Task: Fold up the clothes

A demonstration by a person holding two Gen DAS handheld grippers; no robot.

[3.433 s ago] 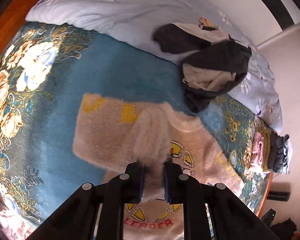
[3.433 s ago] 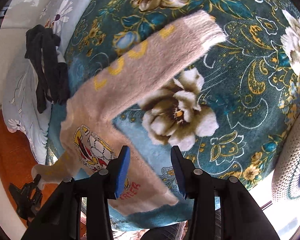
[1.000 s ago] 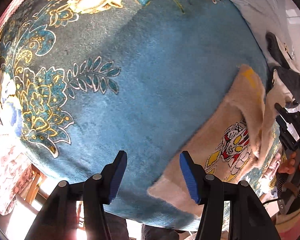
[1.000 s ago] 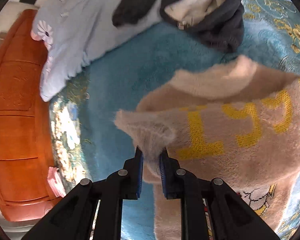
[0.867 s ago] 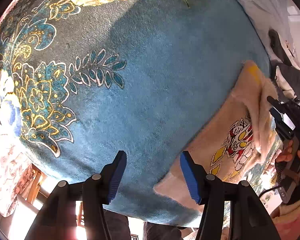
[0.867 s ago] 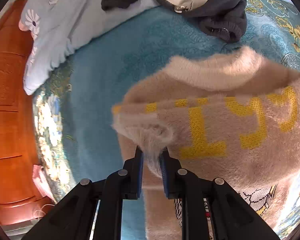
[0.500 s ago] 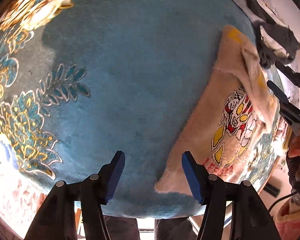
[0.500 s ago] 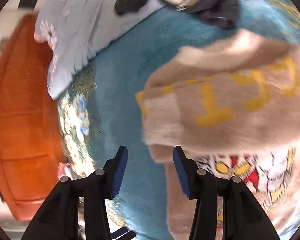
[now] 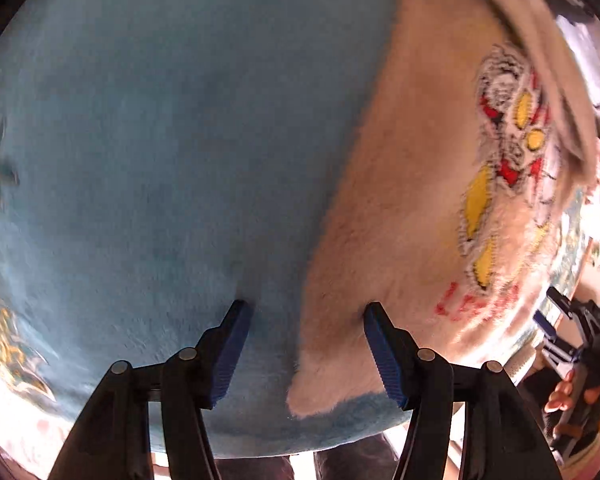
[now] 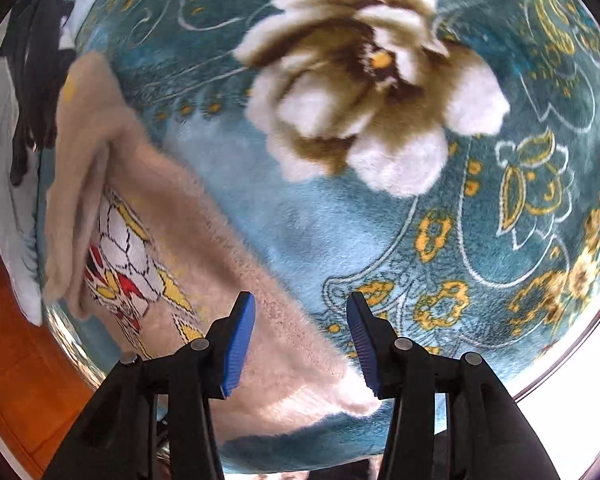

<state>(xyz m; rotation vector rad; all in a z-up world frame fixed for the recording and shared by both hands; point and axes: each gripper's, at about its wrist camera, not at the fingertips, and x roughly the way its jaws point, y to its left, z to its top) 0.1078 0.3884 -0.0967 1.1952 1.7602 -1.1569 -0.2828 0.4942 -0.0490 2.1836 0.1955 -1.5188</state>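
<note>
A fuzzy beige sweater (image 9: 412,184) with a cartoon print and red lettering lies flat on a teal floral blanket (image 9: 148,128), its sleeves folded in over the chest. My left gripper (image 9: 306,312) is open, low over the sweater's near left hem corner, one finger over blanket, the other over the knit. In the right wrist view the same sweater (image 10: 148,208) runs from upper left to bottom centre. My right gripper (image 10: 300,304) is open over its near right hem corner, holding nothing. The other gripper (image 9: 568,344), held by a hand, shows at the left view's right edge.
A dark garment (image 10: 36,68) lies on pale blue bedding (image 10: 0,152) at the far left of the right wrist view. An orange wooden surface (image 10: 16,360) lies beyond the bed. The blanket's big white flower (image 10: 364,92) is ahead of the right gripper. The bed edge is just below both grippers.
The right gripper let go of the folded sleeve, opened and swung down to the hem corner. The left gripper, open throughout, dropped closer to the other hem corner.
</note>
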